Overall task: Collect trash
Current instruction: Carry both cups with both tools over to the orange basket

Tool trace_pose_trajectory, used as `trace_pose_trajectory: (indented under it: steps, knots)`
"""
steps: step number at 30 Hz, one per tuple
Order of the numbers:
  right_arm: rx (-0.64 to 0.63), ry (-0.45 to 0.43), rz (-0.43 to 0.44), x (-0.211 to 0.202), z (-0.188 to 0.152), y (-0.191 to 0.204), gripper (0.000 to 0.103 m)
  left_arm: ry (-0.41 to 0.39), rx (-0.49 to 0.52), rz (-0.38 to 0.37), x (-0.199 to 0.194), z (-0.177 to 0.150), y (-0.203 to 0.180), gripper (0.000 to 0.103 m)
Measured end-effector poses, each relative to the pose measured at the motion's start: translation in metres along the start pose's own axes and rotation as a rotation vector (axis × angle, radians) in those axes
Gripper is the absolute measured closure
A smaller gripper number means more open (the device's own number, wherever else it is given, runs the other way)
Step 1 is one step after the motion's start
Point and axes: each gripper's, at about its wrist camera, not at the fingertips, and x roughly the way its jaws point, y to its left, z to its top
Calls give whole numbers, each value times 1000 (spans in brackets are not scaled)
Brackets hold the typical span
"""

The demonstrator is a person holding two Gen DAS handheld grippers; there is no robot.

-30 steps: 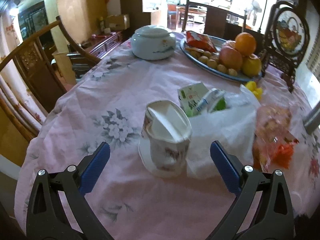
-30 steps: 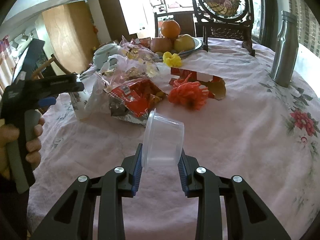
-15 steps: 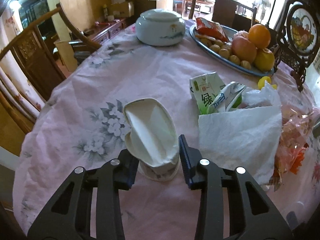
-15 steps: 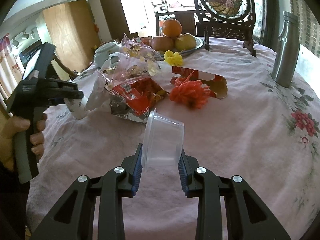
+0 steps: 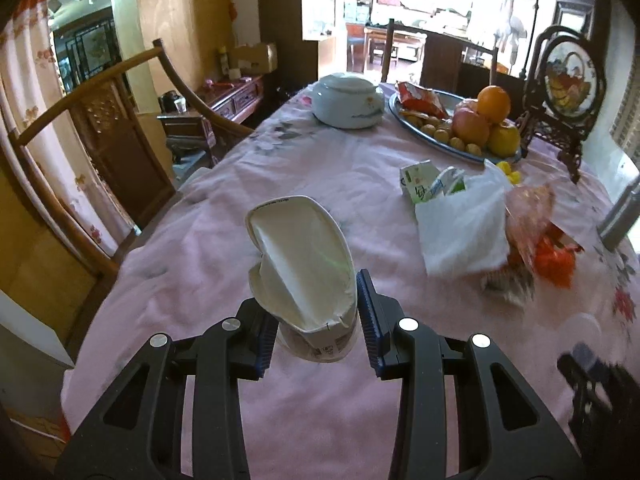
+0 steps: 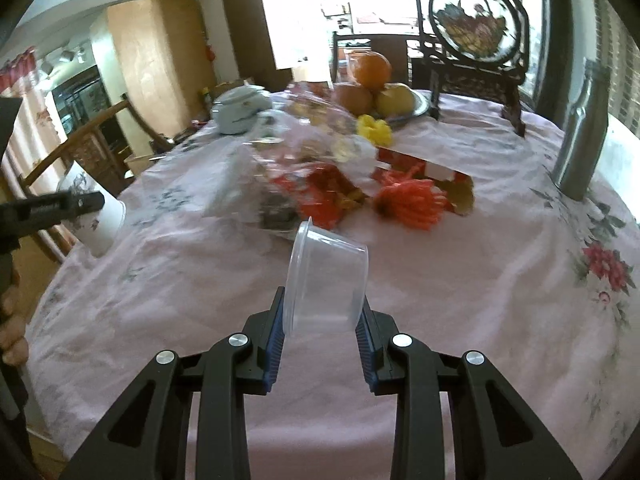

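My left gripper (image 5: pixel 318 332) is shut on a squashed white paper cup (image 5: pixel 304 264) and holds it above the pink tablecloth (image 5: pixel 200 240). The cup also shows in the right wrist view (image 6: pixel 100 216), held at the far left. My right gripper (image 6: pixel 320 332) is shut on a clear plastic tub (image 6: pixel 326 280), tilted, above the cloth. More trash lies mid-table: a white plastic bag (image 5: pixel 464 228) with green milk cartons (image 5: pixel 420 180), red snack wrappers (image 6: pixel 320 192) and an orange shredded clump (image 6: pixel 412 200).
A fruit platter (image 5: pixel 460 148) with an orange and apples, a lidded white bowl (image 5: pixel 348 100) and a framed ornament (image 5: pixel 568 80) stand at the back. A steel bottle (image 6: pixel 580 140) stands at the right. Wooden chairs (image 5: pixel 100 128) flank the table's left edge.
My left gripper closed on the paper cup and lifted it off its saucer, pulling back from the trash pile. My right gripper kept holding the tub.
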Motion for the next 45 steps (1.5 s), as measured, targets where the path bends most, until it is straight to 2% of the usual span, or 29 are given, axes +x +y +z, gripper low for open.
trace_pose_trajectory:
  steps: [11, 19, 22, 34, 45]
  knots:
    - [-45, -32, 38, -57, -30, 45, 71, -9, -13, -71, -55, -59, 32, 65]
    - [-108, -18, 67, -75, -49, 83, 71, -21, 23, -92, -89, -104, 58, 65]
    - [-165, -22, 101, -82, -55, 109, 71, -49, 27, -46, -106, -122, 78, 65]
    - [-426, -32, 313, -116, -83, 257, 71, -116, -106, 90, -169, -176, 181, 65]
    - [-622, -13, 494, -142, -117, 384, 71, -105, -321, 227, -193, -233, 287, 65]
